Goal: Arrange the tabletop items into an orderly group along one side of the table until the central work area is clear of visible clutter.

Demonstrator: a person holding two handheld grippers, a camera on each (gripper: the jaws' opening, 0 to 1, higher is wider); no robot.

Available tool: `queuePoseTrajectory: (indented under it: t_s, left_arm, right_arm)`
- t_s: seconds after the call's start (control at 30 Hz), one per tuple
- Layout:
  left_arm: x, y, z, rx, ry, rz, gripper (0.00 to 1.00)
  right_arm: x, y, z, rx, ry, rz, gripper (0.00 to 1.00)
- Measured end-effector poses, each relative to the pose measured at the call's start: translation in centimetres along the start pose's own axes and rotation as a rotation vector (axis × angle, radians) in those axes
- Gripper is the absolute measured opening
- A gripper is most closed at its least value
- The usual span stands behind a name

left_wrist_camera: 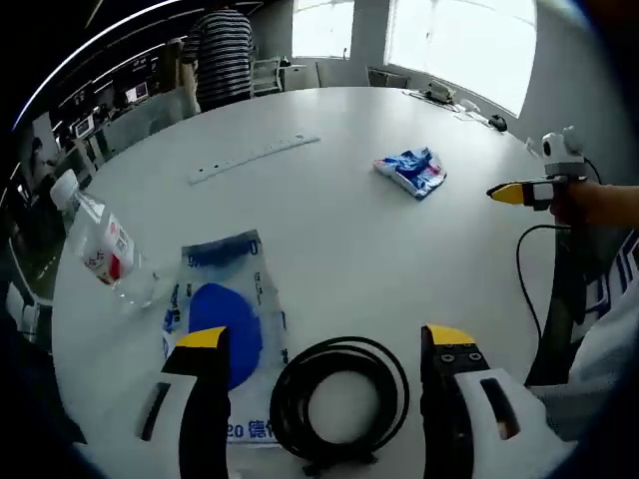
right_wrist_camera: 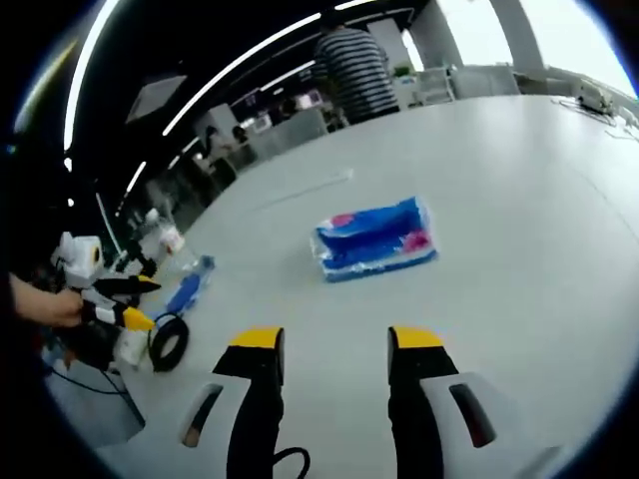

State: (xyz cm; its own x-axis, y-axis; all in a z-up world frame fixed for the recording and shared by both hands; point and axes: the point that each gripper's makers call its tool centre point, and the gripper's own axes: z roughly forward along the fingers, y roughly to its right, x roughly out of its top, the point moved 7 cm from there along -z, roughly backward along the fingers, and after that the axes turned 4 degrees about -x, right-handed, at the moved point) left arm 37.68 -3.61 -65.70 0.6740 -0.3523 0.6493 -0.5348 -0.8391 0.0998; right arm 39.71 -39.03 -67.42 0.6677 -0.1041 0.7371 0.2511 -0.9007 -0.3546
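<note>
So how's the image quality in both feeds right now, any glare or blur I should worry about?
Left gripper view: windows blown out white at the top, the table bright but readable, the black cable coil sharp. Right gripper view: dark ceiling with bright light strips, the blue packet slightly soft, strong fisheye bending at the edges.

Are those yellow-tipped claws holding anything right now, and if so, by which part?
Nothing is held. The left gripper stands open above the black cable coil; the right gripper is open too, short of the blue tissue pack.
</note>
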Motion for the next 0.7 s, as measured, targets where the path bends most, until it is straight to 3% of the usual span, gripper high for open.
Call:
queuePoseTrajectory:
  t_s: [0.1, 0.2, 0.3, 0.5, 0.7]
  left_arm:
    - [-1.3, 0.4, -0.3, -0.001, 0.012, -0.026, 0.79]
    - [-2.6, 0.5, -0.7, 0.005, 0.022, -0.108, 0.79]
    - [-4.2, 0.0, -1.1, 0.040, -0.004, -0.188, 0.78]
    - [-5.0, 0.3, -2.0, 0.042, 0.008, -0.159, 0.76]
    - [-5.5, -0.8, -2.2, 0.078, 0.033, -0.256, 0.72]
  right_arm:
    - [-0.5, -0.5, -0.4, 0.007, 0.008, 0.017, 0.39]
    - [-0.9, -0.8, -0.7, 0.012, 0.013, 0.030, 0.39]
    - [-1.3, -1.0, -1.0, 0.014, 0.017, 0.035, 0.39]
    - [-2.2, -1.2, -1.6, 0.011, 0.024, 0.068, 0.38]
    - [-3.1, -1.2, -1.9, -0.011, -0.001, 0.053, 0.36]
